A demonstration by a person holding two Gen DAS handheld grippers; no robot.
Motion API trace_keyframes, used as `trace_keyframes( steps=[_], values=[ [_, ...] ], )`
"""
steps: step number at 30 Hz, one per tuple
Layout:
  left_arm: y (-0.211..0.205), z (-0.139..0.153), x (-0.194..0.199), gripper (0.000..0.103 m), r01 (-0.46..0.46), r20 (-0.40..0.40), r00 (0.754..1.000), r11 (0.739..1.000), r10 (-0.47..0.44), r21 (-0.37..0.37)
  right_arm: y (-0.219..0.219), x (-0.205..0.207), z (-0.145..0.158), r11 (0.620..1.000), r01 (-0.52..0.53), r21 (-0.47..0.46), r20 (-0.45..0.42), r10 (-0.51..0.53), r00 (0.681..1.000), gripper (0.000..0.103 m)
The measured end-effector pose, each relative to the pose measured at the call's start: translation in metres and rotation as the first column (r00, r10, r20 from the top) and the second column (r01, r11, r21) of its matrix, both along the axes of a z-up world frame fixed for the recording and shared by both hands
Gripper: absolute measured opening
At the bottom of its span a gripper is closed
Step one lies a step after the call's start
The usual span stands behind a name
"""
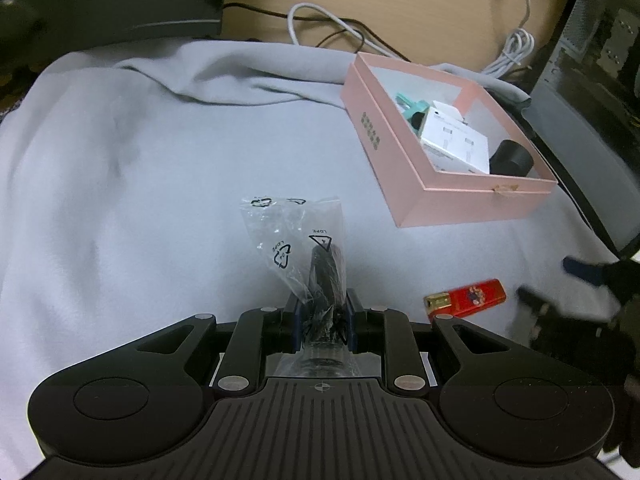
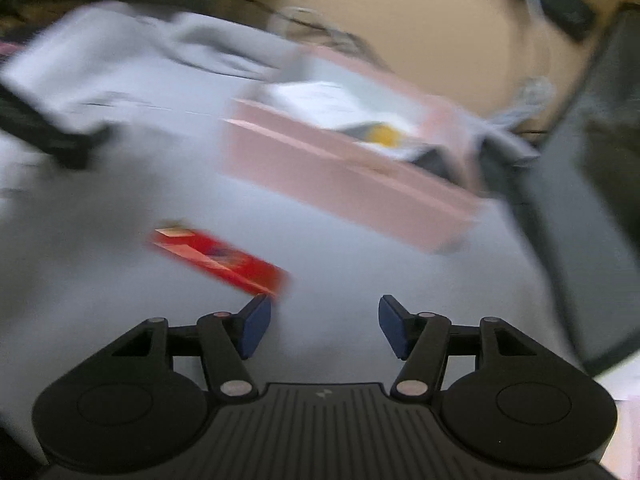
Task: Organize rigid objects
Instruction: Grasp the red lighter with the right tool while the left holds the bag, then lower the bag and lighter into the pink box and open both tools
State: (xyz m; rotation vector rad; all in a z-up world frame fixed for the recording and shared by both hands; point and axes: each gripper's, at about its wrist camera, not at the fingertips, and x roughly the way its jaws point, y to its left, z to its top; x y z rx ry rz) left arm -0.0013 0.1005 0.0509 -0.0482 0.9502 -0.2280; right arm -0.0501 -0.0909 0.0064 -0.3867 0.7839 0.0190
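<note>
My left gripper point(image 1: 322, 322) is shut on a clear plastic bag point(image 1: 296, 240) that holds a dark object, above the grey cloth. A red lighter point(image 1: 466, 298) lies on the cloth to its right. An open pink box point(image 1: 436, 168) sits at the right rear with a white carton point(image 1: 456, 140), a teal item and a black cylinder point(image 1: 512, 158) inside. My right gripper point(image 2: 324, 326) is open and empty; the red lighter point(image 2: 220, 260) lies just ahead of its left finger. The right wrist view is motion-blurred; the pink box point(image 2: 340, 176) lies further ahead.
A grey cloth point(image 1: 140, 160) covers the surface. White and dark cables point(image 1: 332, 24) lie on the wooden desk behind it. A dark computer case point(image 1: 592, 100) stands to the right of the box. My right gripper appears blurred at the left wrist view's right edge point(image 1: 580, 300).
</note>
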Motion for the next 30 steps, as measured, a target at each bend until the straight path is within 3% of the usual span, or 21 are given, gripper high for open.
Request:
trace_keyframes(
  steps=[2, 6, 8, 14, 18, 21, 23, 26, 30],
  values=[
    [0.002, -0.001, 0.000, 0.023, -0.006, -0.003, 1.000, 1.000, 0.006, 0.002, -0.010, 0.009, 0.002, 0.998, 0.068, -0.002, 0.016, -0.068, 0.998, 0.059],
    [0.004, -0.003, 0.003, 0.023, -0.017, -0.007, 1.000, 1.000, 0.017, 0.010, -0.013, 0.010, 0.018, 0.966, 0.036, 0.257, -0.004, -0.036, 0.999, 0.071],
    [0.004, -0.003, 0.003, 0.023, -0.016, -0.006, 1.000, 1.000, 0.016, 0.013, 0.003, 0.008, 0.019, 0.948, 0.007, 0.318, 0.005, -0.009, 1.000, 0.081],
    [0.005, -0.004, 0.001, 0.023, -0.003, -0.010, 1.000, 1.000, 0.003, 0.021, 0.050, 0.014, 0.000, 0.973, 0.025, 0.230, 0.033, -0.033, 0.999, 0.090],
    [0.002, -0.005, -0.002, 0.023, 0.031, -0.019, 0.999, 0.999, -0.030, 0.034, 0.037, 0.023, -0.005, 0.944, 0.075, 0.321, -0.034, -0.068, 0.997, 0.092],
    [-0.006, -0.005, -0.009, 0.023, 0.083, -0.022, 0.996, 0.995, -0.082, 0.054, 0.023, 0.021, -0.006, 0.918, 0.083, 0.387, -0.061, -0.064, 0.996, 0.082],
    [-0.012, -0.004, -0.015, 0.023, 0.131, -0.018, 0.991, 0.989, -0.130, 0.068, 0.016, 0.017, -0.002, 0.919, 0.070, 0.388, -0.061, -0.051, 0.997, 0.082],
    [-0.025, 0.009, -0.026, 0.023, 0.199, 0.028, 0.979, 0.978, -0.200, 0.057, 0.003, 0.008, 0.010, 0.927, 0.030, 0.375, -0.040, -0.016, 0.999, 0.082],
    [-0.050, 0.049, -0.015, 0.023, 0.259, 0.164, 0.953, 0.966, -0.256, 0.002, -0.029, -0.004, 0.045, 0.946, -0.010, 0.323, 0.089, -0.020, 0.996, 0.082]
  ],
)
